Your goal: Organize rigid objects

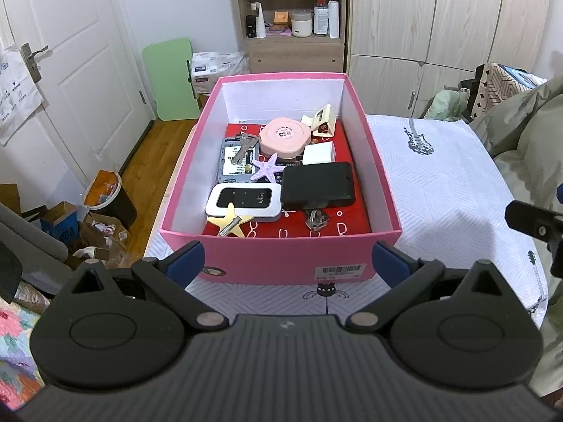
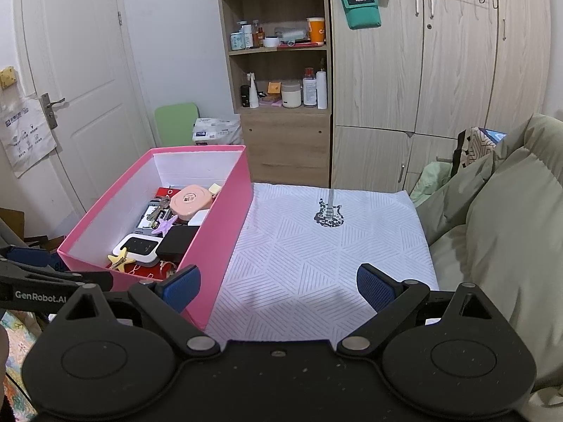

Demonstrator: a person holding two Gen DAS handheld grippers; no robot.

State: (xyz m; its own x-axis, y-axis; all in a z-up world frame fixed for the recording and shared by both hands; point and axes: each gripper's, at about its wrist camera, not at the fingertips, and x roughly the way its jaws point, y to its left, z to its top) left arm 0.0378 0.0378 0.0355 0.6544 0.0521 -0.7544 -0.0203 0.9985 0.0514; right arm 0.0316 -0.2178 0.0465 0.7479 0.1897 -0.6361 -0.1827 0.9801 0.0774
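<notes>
Left tool (image 1: 288, 258): jaws wide apart, empty, held just before the near wall of the pink box (image 1: 281, 256). Right tool (image 2: 278, 287): jaws also wide apart, empty, over the bed (image 2: 316, 246) w/ white patterned sheet, to the right of the box (image 2: 225, 218).

Box stands on the sheet, lid off, its floor covered by a red sheet (image 1: 348, 218). Inside, near to far: gold star clip (image 1: 230, 221) touching the white router (image 1: 244, 201); black case (image 1: 317, 184) to the right of the router; small metal bit (image 1: 316, 218) before the case; purple starfish (image 1: 268, 170) at centre; keys (image 1: 244, 144) and battery (image 1: 248, 162) on a grey device (image 1: 228, 168); white block (image 1: 317, 153); pink round tin (image 1: 285, 137); cream holder (image 1: 322, 119) at far right. All lie loose, several overlapping.
</notes>
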